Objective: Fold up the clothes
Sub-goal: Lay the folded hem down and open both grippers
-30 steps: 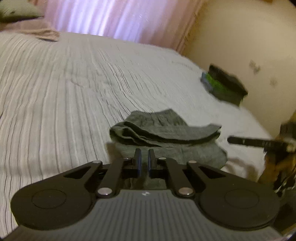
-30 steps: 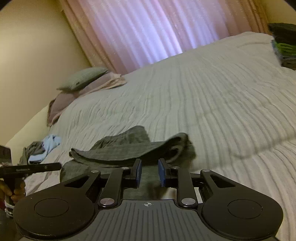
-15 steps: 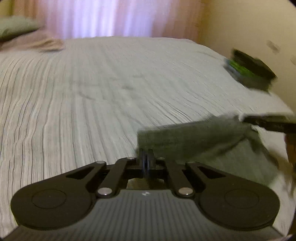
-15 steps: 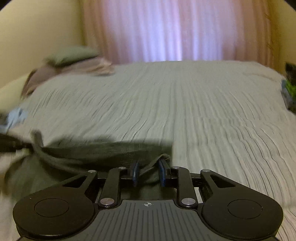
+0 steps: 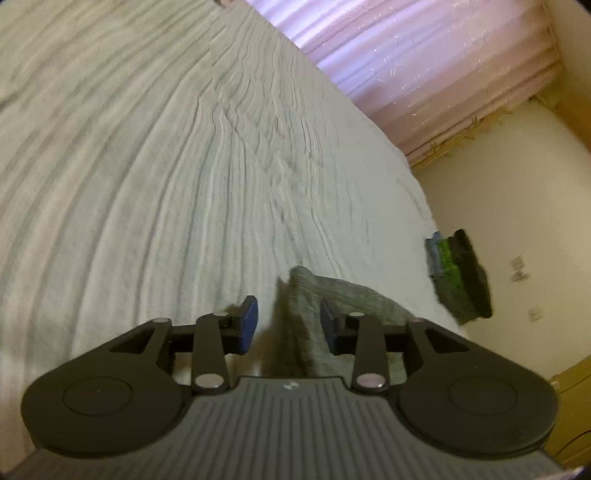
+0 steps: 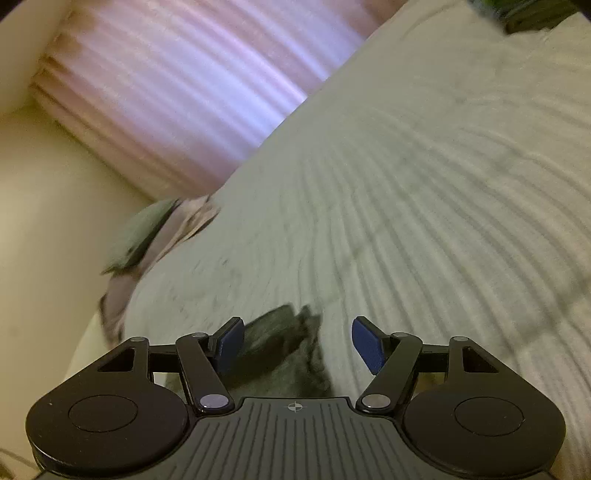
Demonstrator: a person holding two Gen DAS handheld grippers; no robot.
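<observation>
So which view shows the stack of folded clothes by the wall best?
The left wrist view: the stack of folded clothes sits whole at the bed's edge, green layer visible. The right wrist view catches only a blurred, cropped corner at the top.

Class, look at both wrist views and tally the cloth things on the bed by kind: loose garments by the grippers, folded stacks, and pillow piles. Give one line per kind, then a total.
Loose grey garment: 1
Folded stack at the bed's edge: 1
Pillow pile by the curtain: 1
Total: 3
</observation>
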